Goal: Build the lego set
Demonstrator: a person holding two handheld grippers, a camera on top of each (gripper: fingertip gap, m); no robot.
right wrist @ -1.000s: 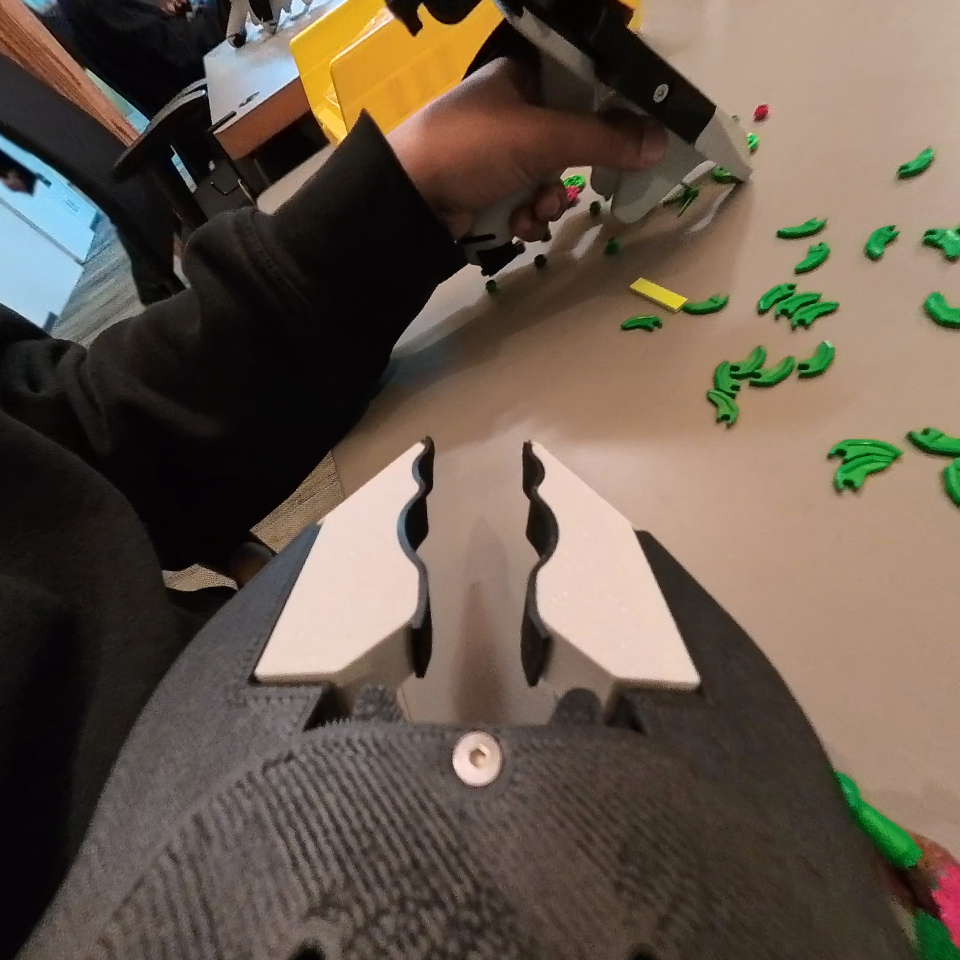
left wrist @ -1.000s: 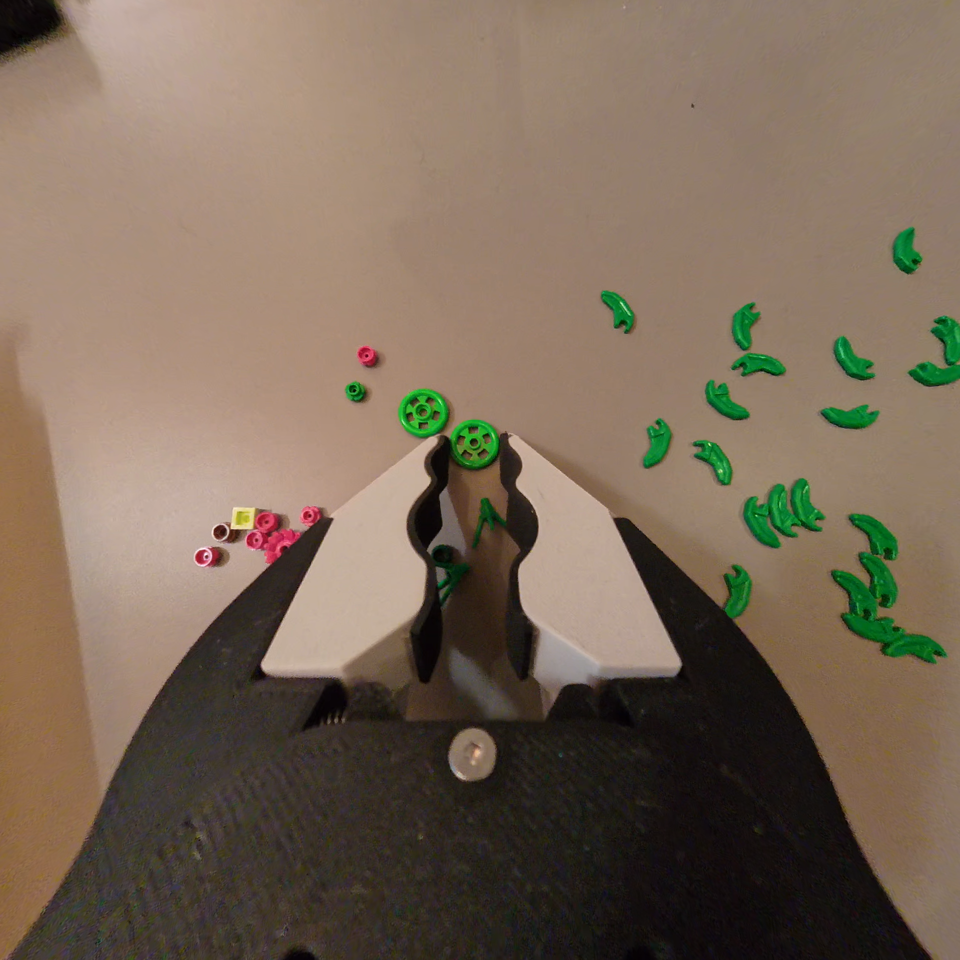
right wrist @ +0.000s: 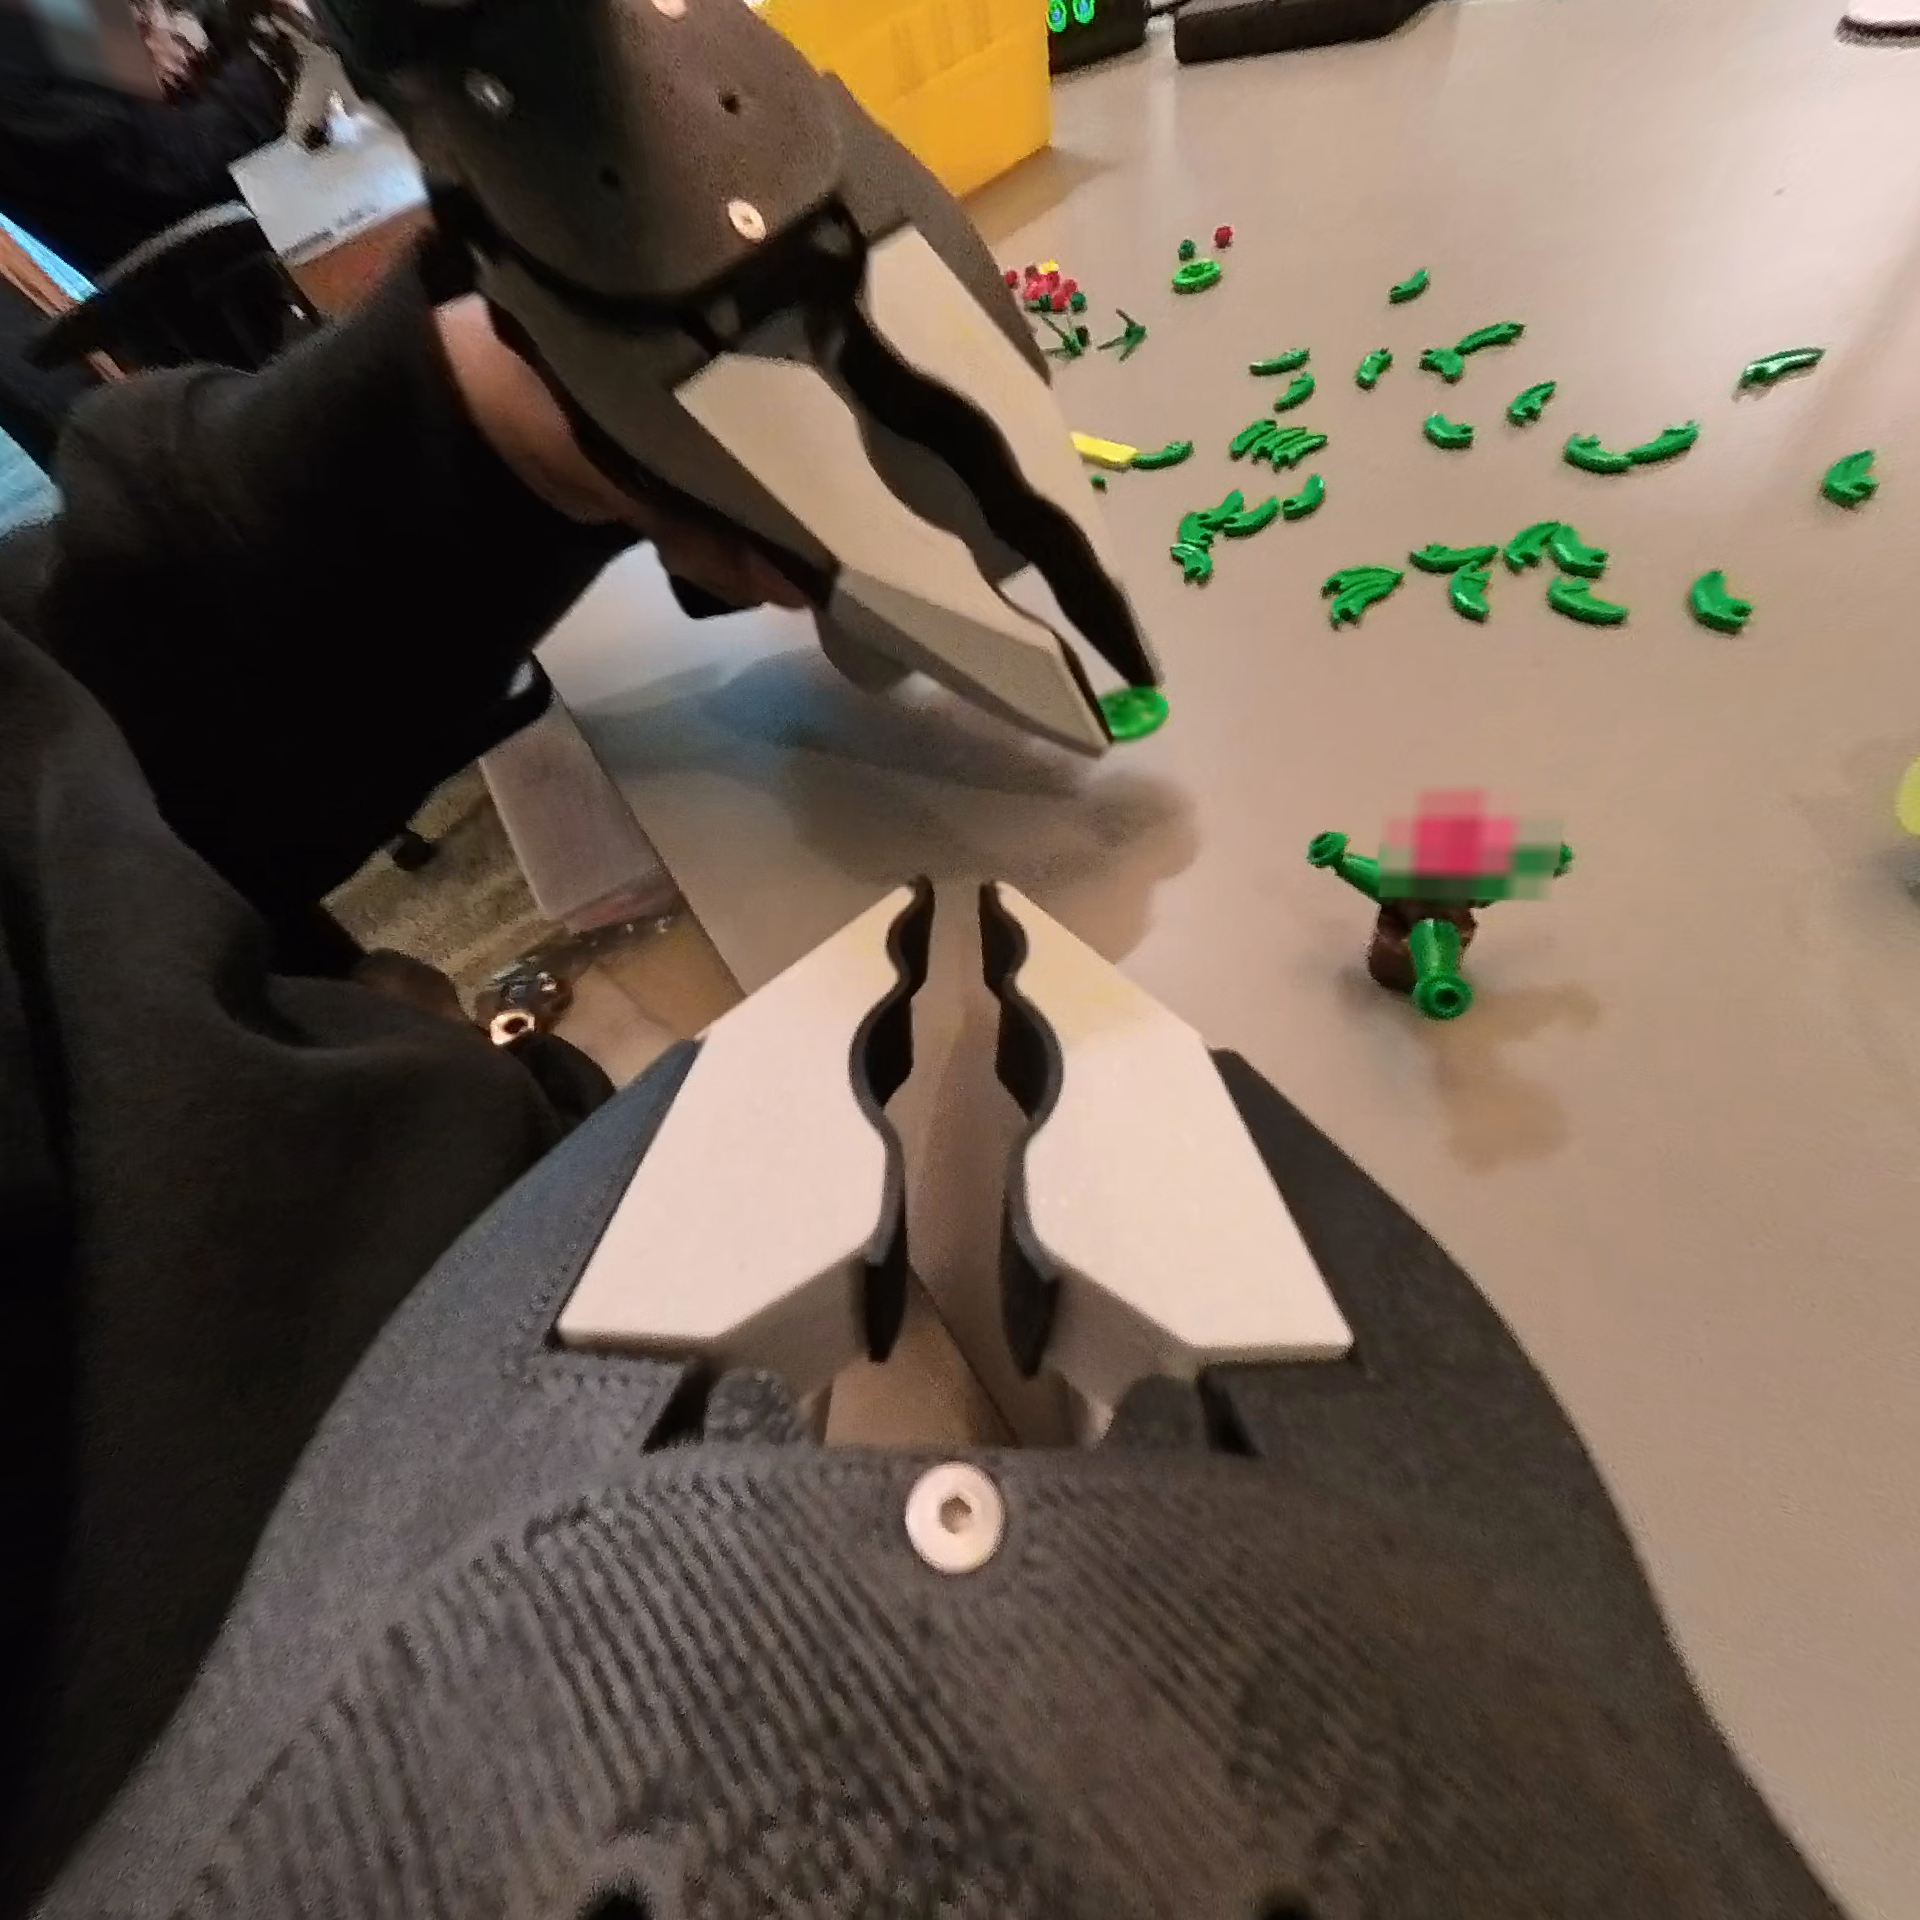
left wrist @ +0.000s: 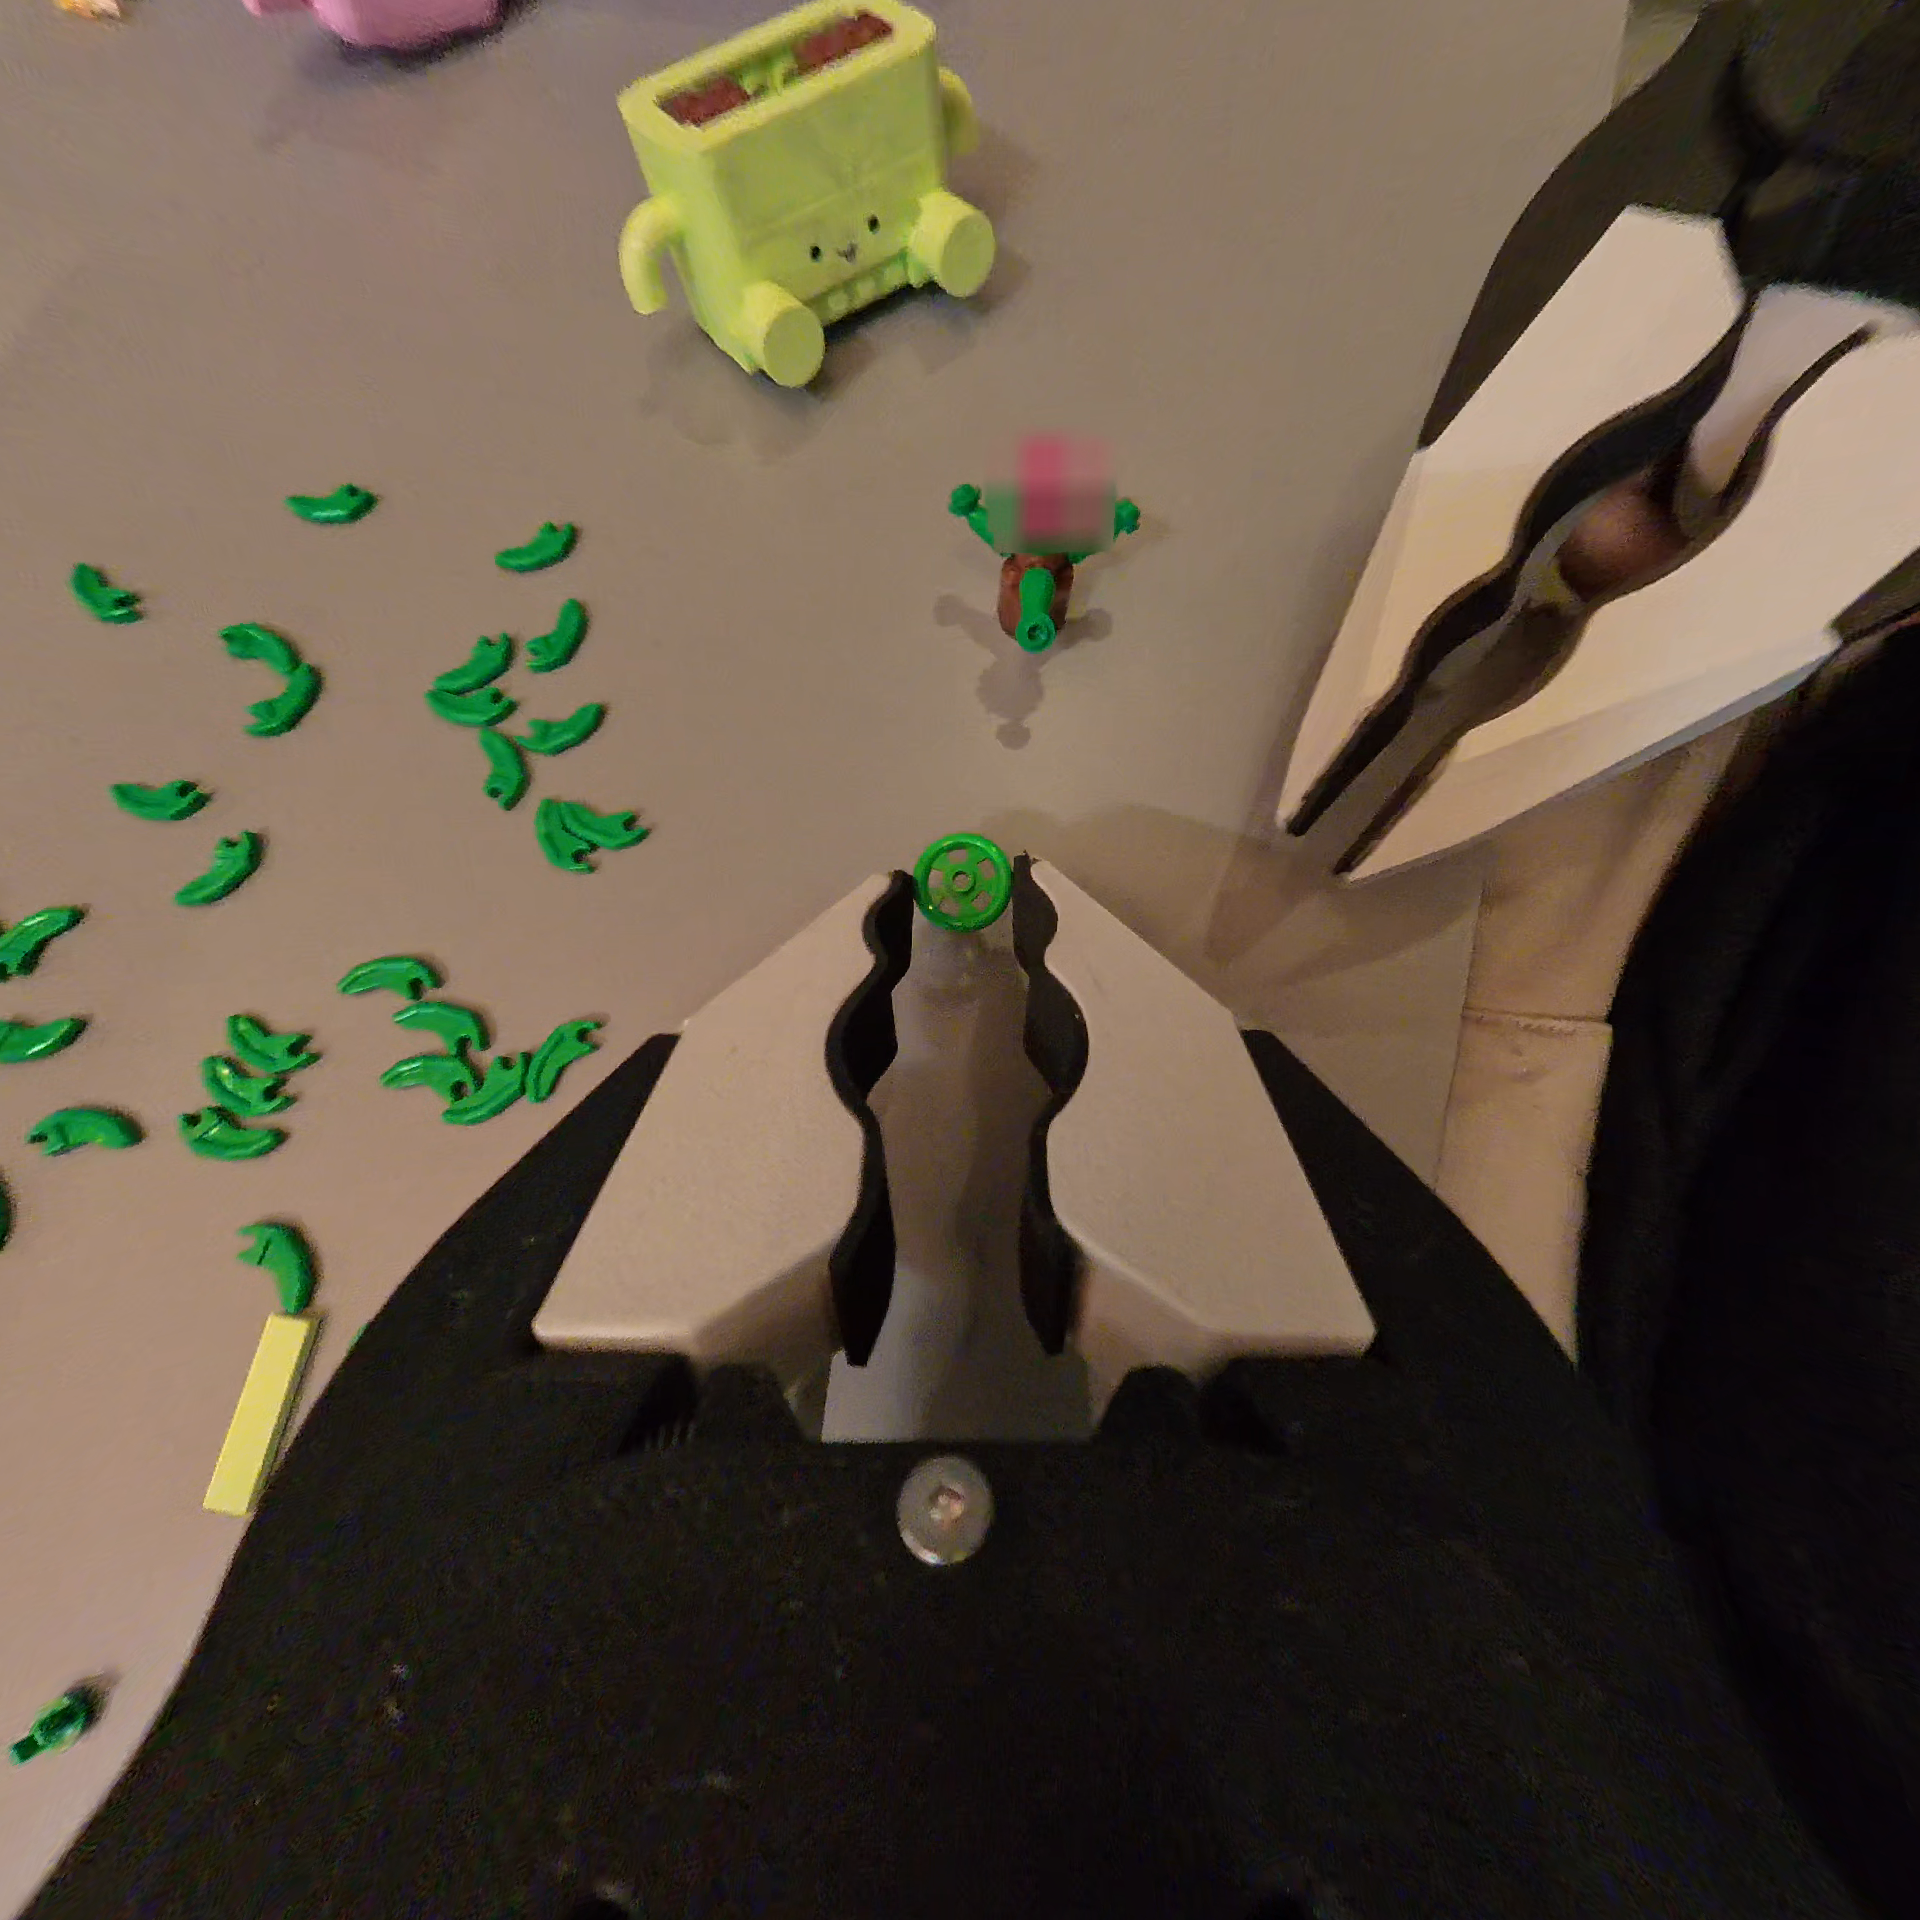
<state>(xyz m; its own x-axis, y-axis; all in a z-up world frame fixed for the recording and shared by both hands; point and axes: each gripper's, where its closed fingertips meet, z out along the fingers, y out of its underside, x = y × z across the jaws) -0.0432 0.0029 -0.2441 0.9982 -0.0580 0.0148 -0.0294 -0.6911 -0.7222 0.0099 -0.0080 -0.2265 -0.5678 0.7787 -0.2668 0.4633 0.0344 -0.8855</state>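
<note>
My left gripper (left wrist: 963, 883) is shut on a small green wheel piece (left wrist: 963, 880) at its fingertips, held just above the grey table (left wrist: 1195, 312). The right wrist view shows it too (right wrist: 1127, 717), with the wheel (right wrist: 1135, 713) flat at its tips. A small plant build (left wrist: 1034, 597) with a brown pot and green stems stands just beyond the wheel; it also shows in the right wrist view (right wrist: 1429, 961). My right gripper (right wrist: 954, 896) is empty, its jaws nearly together. It hangs to the right of the left one (left wrist: 1322, 844).
Several green leaf pieces (left wrist: 488, 707) lie scattered on the left, with a lime flat bar (left wrist: 260, 1413). A lime box figure (left wrist: 800, 197) stands at the back. A second green wheel (right wrist: 1195, 275), small red pieces (right wrist: 1044, 286) and a yellow bin (right wrist: 935, 73) are farther off. My right fingertips sit around 6 centimeters from my left ones.
My left gripper has lifted one green wheel off the table and carried it from the small-parts pile over to the plant build. My right gripper's jaws have narrowed.
</note>
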